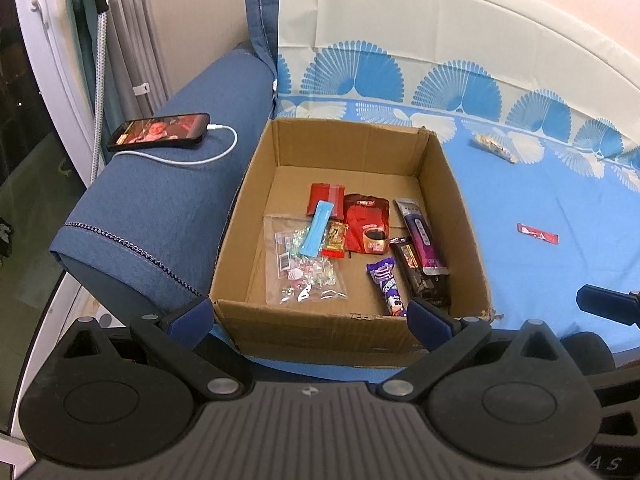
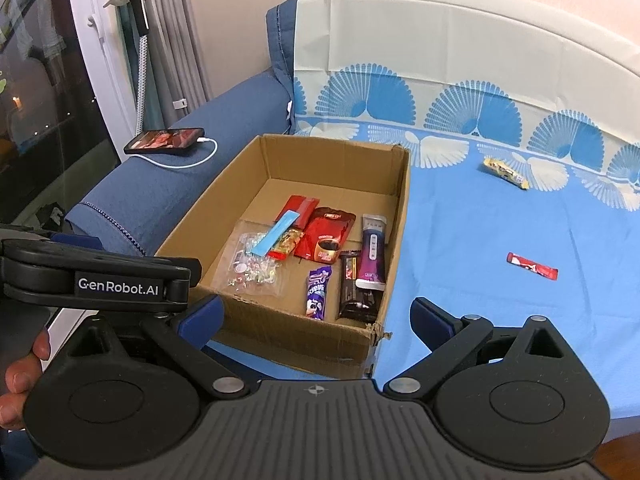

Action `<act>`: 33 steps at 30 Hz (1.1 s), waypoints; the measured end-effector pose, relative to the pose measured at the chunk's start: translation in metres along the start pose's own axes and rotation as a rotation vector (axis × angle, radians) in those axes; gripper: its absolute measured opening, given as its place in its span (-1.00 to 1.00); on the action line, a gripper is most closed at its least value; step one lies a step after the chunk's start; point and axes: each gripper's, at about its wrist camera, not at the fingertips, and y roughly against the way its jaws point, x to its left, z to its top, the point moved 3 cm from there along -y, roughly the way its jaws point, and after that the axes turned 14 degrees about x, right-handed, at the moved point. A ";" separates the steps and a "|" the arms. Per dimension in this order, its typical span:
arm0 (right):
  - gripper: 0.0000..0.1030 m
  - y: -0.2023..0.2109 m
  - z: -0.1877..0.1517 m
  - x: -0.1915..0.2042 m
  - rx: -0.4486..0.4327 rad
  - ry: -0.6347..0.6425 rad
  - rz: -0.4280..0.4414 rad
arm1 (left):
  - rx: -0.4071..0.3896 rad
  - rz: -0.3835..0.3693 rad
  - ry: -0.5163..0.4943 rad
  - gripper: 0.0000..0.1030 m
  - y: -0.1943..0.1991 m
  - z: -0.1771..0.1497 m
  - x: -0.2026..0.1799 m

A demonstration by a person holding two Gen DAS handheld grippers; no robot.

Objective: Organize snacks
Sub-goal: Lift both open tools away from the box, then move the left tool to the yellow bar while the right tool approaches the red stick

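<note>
A: What lies ahead of the two tools?

B: A sofa (image 2: pixel 224 112) in blue denim-like fabric, its seat draped with a blue sheet (image 2: pixel 480 248) printed with fan shapes. A phone (image 1: pixel 159 131) rests on the padded armrest, ahead and to the left, plugged into a white cable, probably parked there to charge, out of the way.

A: And the snacks?

B: Mostly in the cardboard box (image 1: pixel 460 208), an open corrugated carton sitting directly in front of the left hand-held gripper (image 1: pixel 308 314), its near wall just past the fingertips. Inside lie flat foil packets: a red coffee sachet (image 1: pixel 366 226), a purple tube-shaped pack (image 1: pixel 418 236), a dark bar, a small purple wrapper and a clear crinkly bag of sweets (image 1: pixel 304 272).

A: Anything left out?

B: Two pieces, ahead and to the right of the right hand-held gripper (image 2: pixel 316 318): a slim red stick packet (image 2: pixel 532 266) nearer, and a yellow wrapped bar (image 2: pixel 505 171) farther off by the backrest. I'd judge those go in next.

A: The jaws?

B: Both tools gape wide, their blue-padded fingers spread, holding nothing. A hand (image 2: pixel 20 376) grips the left one.
</note>
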 end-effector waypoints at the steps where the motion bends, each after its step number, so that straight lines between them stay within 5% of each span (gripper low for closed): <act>1: 0.94 -0.001 0.001 -0.001 0.003 -0.002 0.003 | 0.003 0.002 -0.001 0.99 -0.001 0.000 0.000; 23: 0.94 -0.020 0.005 -0.041 -0.001 -0.113 0.056 | 0.072 0.021 -0.043 0.99 -0.025 0.029 -0.028; 29: 0.99 -0.010 0.006 -0.081 -0.065 -0.230 0.040 | 0.092 0.035 -0.042 0.99 -0.032 0.040 -0.034; 33: 0.99 -0.016 0.004 -0.128 -0.088 -0.365 -0.052 | 0.105 0.040 -0.049 0.99 -0.038 0.049 -0.040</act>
